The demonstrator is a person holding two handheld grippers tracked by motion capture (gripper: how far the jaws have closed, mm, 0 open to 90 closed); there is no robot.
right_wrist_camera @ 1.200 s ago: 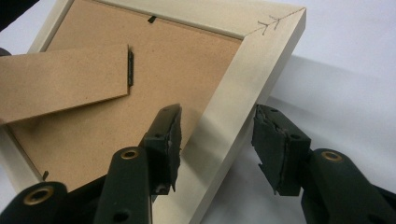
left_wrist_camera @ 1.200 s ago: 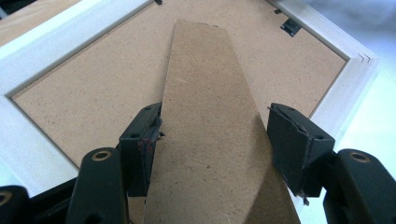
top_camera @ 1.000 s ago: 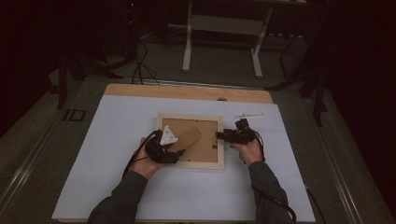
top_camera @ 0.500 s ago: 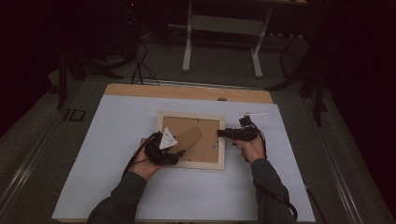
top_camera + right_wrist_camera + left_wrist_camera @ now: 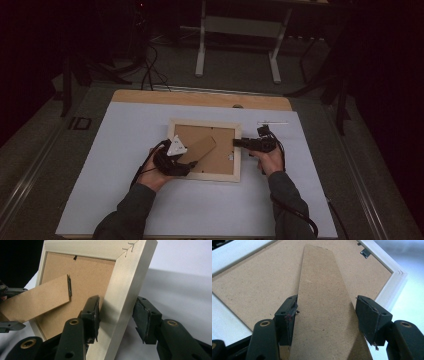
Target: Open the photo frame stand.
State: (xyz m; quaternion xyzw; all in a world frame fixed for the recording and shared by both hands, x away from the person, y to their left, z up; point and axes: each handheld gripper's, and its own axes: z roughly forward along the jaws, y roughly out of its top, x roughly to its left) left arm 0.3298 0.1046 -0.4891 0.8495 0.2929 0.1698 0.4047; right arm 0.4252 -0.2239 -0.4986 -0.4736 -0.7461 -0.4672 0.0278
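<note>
Nearest to the person, two sleeved forearms come in from the bottom edge of the high view. The left claw [image 5: 187, 161] is at the near left part of the picture frame [image 5: 204, 174], which lies face down on the white surface [image 5: 125, 130]. In the left gripper view, this claw has its jaws on both sides of the cardboard stand [image 5: 324, 312] that folds out from the brown back board [image 5: 257, 287]. The left pad seems to touch the edge of the stand, but the right pad stands a little apart from it, so the claw is open and not gripping.

A little farther, the right claw [image 5: 237, 143] is at the right rail of the frame. In the right gripper view the jaws are around this pale rail [image 5: 120, 312]; the left pad is touching it, and the right pad is just beside it with a small gap. The jaws have just been closing, with the rail between them.

Beyond the frame, a thin light stick [image 5: 272, 123] lies on the surface.
</note>
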